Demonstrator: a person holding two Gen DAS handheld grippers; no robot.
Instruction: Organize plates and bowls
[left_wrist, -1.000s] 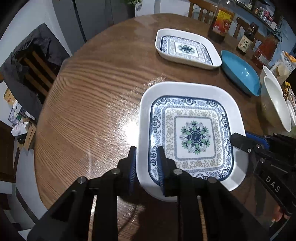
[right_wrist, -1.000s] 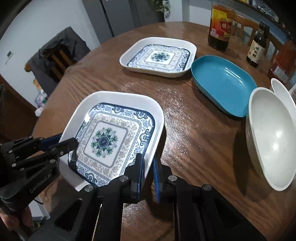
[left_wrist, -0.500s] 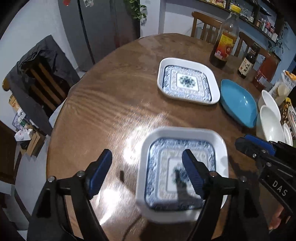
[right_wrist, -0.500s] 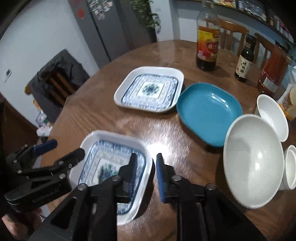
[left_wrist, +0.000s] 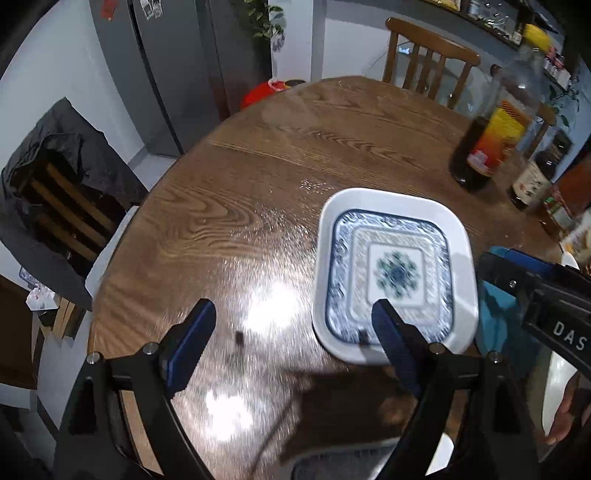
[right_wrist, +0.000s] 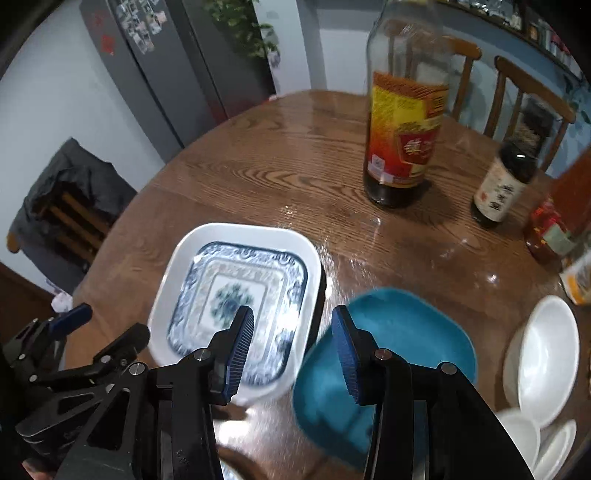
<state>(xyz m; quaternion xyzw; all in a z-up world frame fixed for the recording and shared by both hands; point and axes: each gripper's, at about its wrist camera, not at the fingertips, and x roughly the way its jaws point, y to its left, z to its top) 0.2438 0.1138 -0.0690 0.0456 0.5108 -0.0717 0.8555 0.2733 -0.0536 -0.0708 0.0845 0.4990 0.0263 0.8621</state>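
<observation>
A white square plate with a blue pattern (left_wrist: 393, 271) lies on the round wooden table (left_wrist: 258, 192); it also shows in the right wrist view (right_wrist: 236, 295). A blue dish (right_wrist: 388, 354) lies right of it. My left gripper (left_wrist: 291, 343) is open and empty, above the table, its right finger over the plate's near edge. My right gripper (right_wrist: 291, 354) is open and empty, above the gap between the plate and the blue dish. A second patterned plate's rim (left_wrist: 369, 461) shows below my left gripper.
A large sauce bottle (right_wrist: 402, 122), a smaller dark bottle (right_wrist: 502, 184) and a red jar (right_wrist: 550, 229) stand at the far right. White bowls (right_wrist: 546, 354) sit at the right edge. Wooden chairs (left_wrist: 424, 62) stand behind the table and a draped chair (left_wrist: 62, 184) to the left.
Both grippers let go of the near patterned plate, opened and lifted, and now point farther across the table at the far patterned plate and the blue dish.
</observation>
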